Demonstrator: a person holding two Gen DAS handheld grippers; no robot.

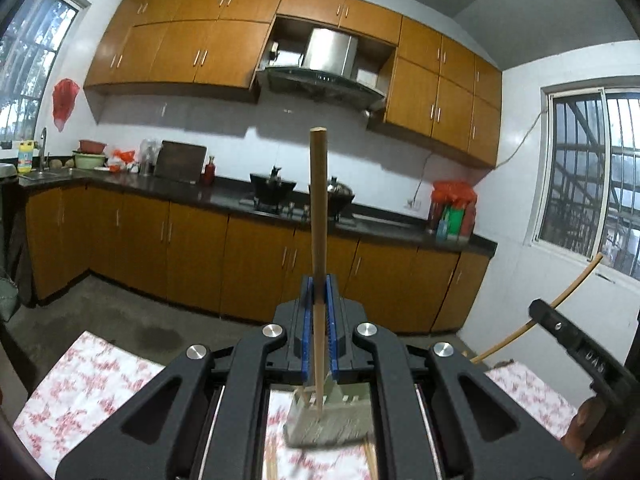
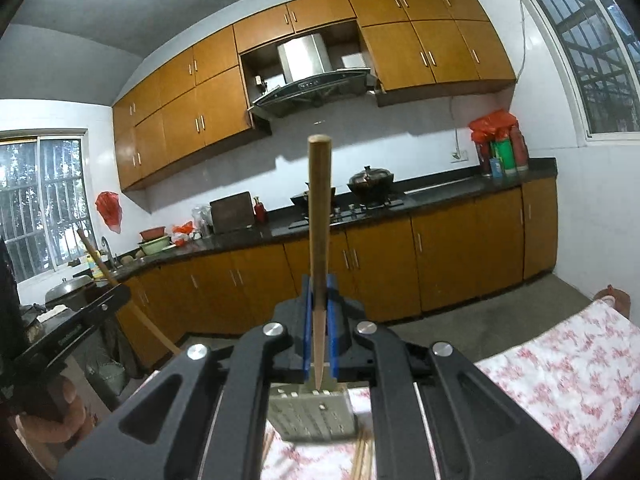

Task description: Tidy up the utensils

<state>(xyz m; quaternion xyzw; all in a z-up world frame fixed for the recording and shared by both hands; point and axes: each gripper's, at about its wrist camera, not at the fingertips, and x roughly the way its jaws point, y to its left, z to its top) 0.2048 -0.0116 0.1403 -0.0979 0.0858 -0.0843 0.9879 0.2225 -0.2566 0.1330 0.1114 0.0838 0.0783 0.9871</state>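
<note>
white tiled walls, orange wood cabinets above and below dark counter, steel range hood, barred windows both sides, grey concrete floor, daylight

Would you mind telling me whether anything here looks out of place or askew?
Nothing looks spilled or damaged. Each gripper, left and right, pinches one chopstick above the grey holder; more chopsticks lie loose on the flowered cloth.

place: home kitchen — wood cabinets | range hood | stove
</note>
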